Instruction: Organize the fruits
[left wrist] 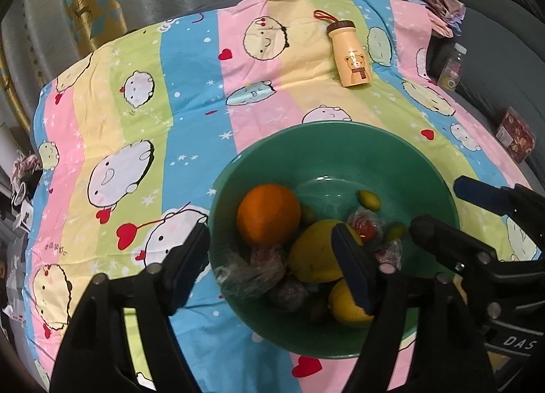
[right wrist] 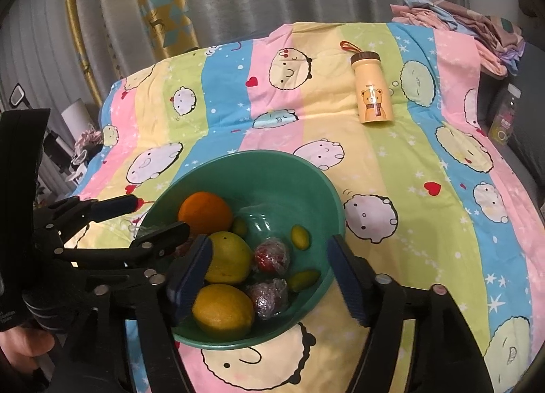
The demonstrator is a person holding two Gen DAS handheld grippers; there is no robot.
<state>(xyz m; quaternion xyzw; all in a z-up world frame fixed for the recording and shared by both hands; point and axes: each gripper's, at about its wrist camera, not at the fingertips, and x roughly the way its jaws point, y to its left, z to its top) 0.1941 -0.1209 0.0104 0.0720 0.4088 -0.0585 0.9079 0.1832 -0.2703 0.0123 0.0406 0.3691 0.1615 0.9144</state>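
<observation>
While both grippers, left (left wrist: 272,267) and right (right wrist: 269,273), hovered spread and empty over the bowl (left wrist: 340,144), the fruits (right wrist: 223,306) all lay inside it: either sorting was finished or unloading lay ahead.

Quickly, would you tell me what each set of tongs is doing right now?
Left tongs: open, empty, over the green bowl.
Right tongs: open, empty, over the same bowl.

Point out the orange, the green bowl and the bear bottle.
orange (left wrist: 268,215), left wrist view, middle of its peel.
green bowl (right wrist: 259,161), right wrist view, far rim.
bear bottle (right wrist: 373,96), right wrist view, middle of its body.
</observation>
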